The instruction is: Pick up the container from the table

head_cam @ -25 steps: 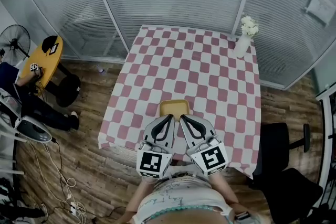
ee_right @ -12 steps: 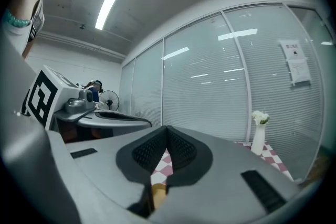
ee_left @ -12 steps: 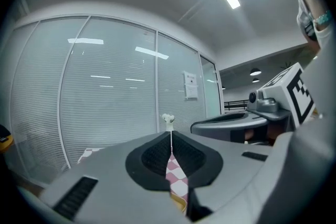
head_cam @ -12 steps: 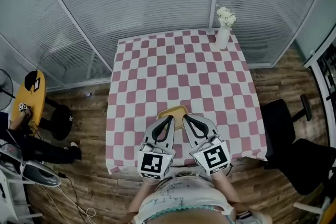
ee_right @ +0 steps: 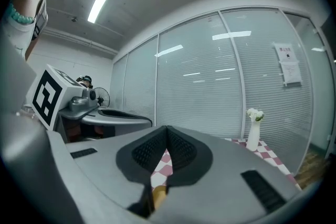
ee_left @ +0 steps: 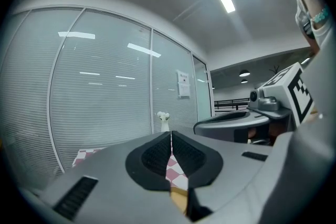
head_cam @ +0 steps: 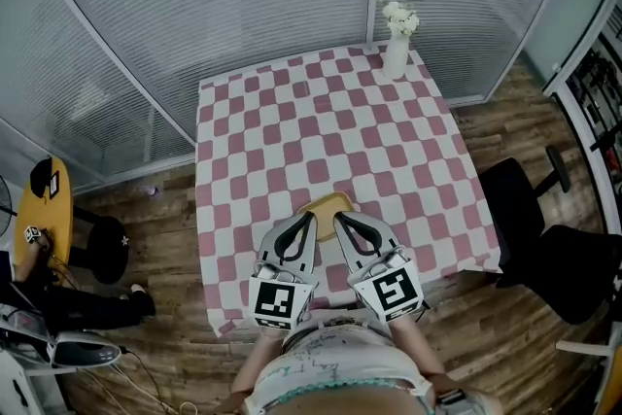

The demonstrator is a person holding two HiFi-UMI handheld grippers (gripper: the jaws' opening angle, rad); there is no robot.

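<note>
A yellow container (head_cam: 326, 204) lies on the checkered table (head_cam: 253, 131), close to the table's near edge, with both tools hovering over its near side. The left gripper (head_cam: 311, 217) and the right gripper (head_cam: 338, 217) each have their jaws pressed together on nothing, tips angled toward each other above the container. At the table's far right corner, a white vase (head_cam: 395, 58) holds white flowers (head_cam: 399, 17). The grippers hide most of the container's inside.

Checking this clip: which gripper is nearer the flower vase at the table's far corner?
Right. In the head view the right gripper is toward the person from the vase and off to its left; the left gripper is beside it on the side away from the vase, so slightly farther.
</note>
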